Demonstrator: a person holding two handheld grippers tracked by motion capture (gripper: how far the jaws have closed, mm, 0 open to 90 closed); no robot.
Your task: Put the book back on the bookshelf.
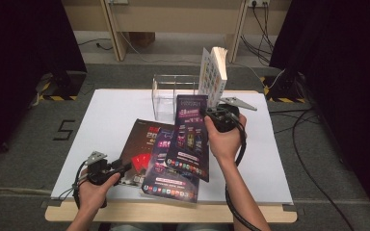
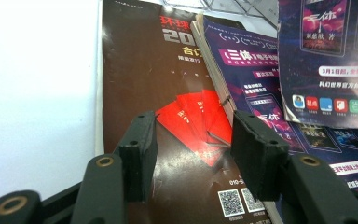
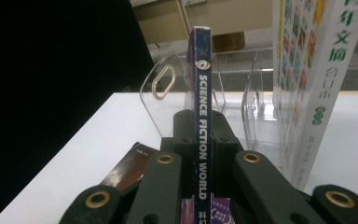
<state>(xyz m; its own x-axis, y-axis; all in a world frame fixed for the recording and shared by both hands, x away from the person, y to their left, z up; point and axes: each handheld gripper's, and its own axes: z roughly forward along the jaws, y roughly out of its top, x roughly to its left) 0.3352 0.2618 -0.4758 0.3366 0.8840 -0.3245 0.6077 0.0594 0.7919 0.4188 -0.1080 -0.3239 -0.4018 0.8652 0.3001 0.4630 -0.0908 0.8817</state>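
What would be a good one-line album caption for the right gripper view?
Right gripper clamps a thin purple magazine by its spine, before a clear plastic file rack and thick white book.

Bright overhead light on the white table [image 1: 115, 115] — dark, murky surroundings, slightly soft focus throughout.

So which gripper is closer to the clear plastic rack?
Right. The right gripper, clamping a purple magazine, is just beside the clear rack; the left gripper hovers near the table's front edge.

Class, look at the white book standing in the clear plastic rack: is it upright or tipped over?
Upright, leaning slightly. The white book stands on its bottom edge inside the clear rack, its spine running nearly vertical in the right gripper view.
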